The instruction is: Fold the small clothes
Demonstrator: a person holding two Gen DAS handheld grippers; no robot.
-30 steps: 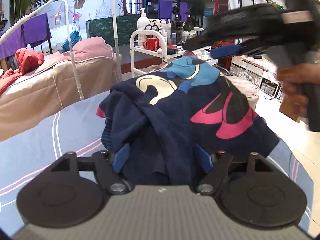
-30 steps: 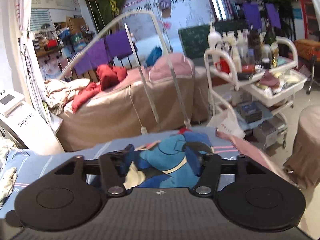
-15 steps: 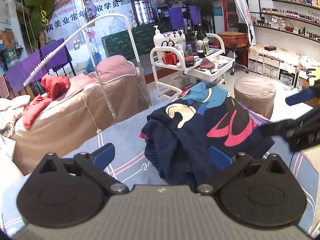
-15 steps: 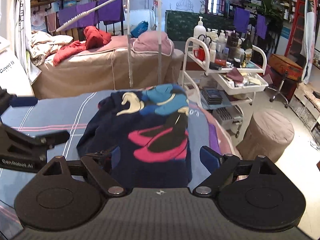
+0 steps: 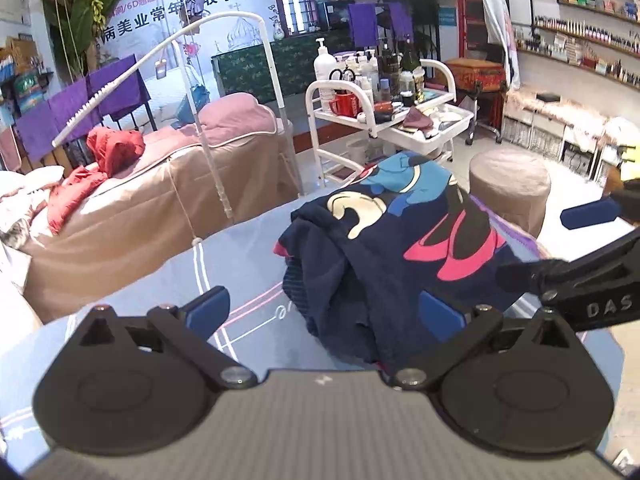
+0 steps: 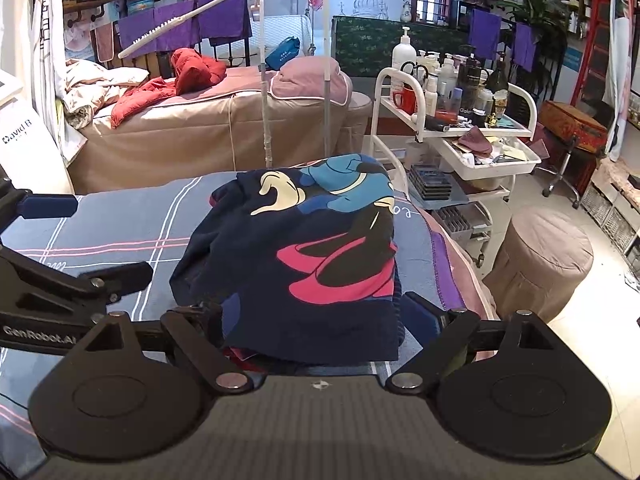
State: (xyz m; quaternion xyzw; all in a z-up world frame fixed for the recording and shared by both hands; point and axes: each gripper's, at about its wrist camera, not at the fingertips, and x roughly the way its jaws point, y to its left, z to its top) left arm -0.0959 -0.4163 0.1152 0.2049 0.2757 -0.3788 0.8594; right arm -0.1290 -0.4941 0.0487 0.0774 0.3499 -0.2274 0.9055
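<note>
Landmark = navy cartoon-print garment (image 6: pixel 304 248), lying on the striped blue bedsheet (image 6: pixel 132 220) at its right-hand edge.

L of garment: bare sheet w/ pink + white stripes; beyond it the tan-covered bed (image 5: pixel 132 216) w/ red jacket (image 5: pixel 108 152), well apart from the work area.

L gripper (image 5: pixel 324 312): jaws at full spread, nothing between the pads. L pad (image 5: pixel 208 308) sits over bare sheet, R pad over the near hem of the garment, not pinching it. Jaws have just been opening, no cloth left in them in this view. Judgement: a release, not a pre-grasp; gripper sits back from the bundle so the cloth can settle.

Garment itself: folded into a compact block, print side up (blue hat, cream glove, pink bow). L side bunched + lumpy, a sleeve or flap rolled over; R side flatter. Pink lining peeks out at L edge and under the near hem.

R gripper (image 6: pixel 320 316): also spread wide, straddling the near hem, pads either side of the cloth w/o squeezing, holding nothing. In L wrist view its fingers hang just R of the garment.

R of garment: white trolley (image 6: pixel 456 132) w/ bottles, round pouf (image 6: pixel 540 256) on floor, both off the bed.

Judgement: fold mostly done; L-side bunch prob. needs smoothing or one more tuck.
</note>
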